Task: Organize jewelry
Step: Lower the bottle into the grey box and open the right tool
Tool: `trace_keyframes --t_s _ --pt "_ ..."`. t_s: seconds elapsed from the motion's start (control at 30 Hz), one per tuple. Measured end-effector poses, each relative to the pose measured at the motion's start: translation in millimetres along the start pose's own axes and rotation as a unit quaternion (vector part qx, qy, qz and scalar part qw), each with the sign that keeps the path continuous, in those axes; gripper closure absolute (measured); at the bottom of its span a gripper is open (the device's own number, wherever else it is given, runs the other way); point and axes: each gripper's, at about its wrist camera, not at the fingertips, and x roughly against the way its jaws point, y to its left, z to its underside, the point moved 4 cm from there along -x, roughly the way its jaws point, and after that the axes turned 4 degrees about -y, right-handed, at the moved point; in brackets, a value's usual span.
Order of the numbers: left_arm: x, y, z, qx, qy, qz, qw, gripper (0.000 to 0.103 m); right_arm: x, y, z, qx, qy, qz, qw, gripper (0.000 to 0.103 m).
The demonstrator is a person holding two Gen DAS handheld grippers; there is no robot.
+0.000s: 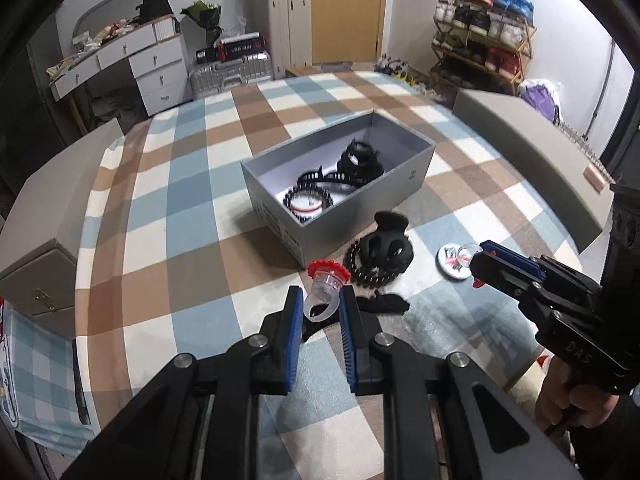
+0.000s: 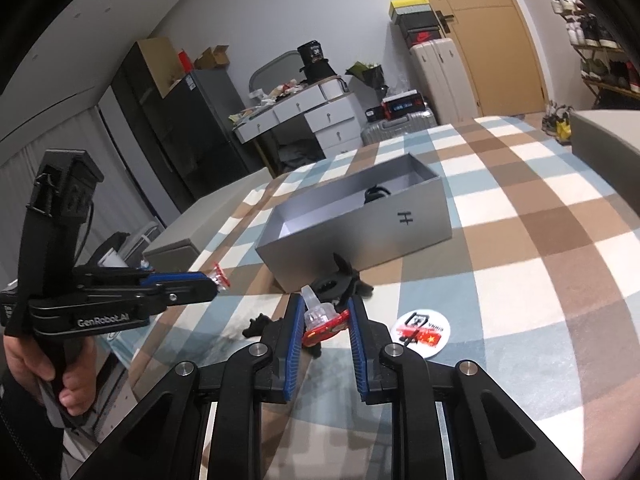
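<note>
Checked cloth [image 1: 192, 184]: soft, matt weave. Grey box [image 1: 360, 204]: matt card. Clear ring [image 1: 324, 292]: glossy plastic, red top. Round badge [image 2: 420, 330]: glossy. Gripper pads [image 1: 294, 336]: ribbed blue.

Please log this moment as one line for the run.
left gripper: shut on clear red-capped ring | right gripper: shut on similar ring | grey box: open
</note>
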Motion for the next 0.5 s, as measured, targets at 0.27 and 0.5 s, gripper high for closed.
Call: trace_keyframes --t_s 0.27,0.5 --pt "13.5 5.1 -11.3 0.024 -0.040 0.004 0.9989 0.090 6.0 -10.7 -28.4 -0.010 -0.015 -0.011 1.000 0.082" --pt "7.4 5.6 -41.1 0.015 -0.067 0.017 0.9975 0.090 -16.8 -9.1 -66.0 -0.005 -0.006 -0.053 0.999 0.082"
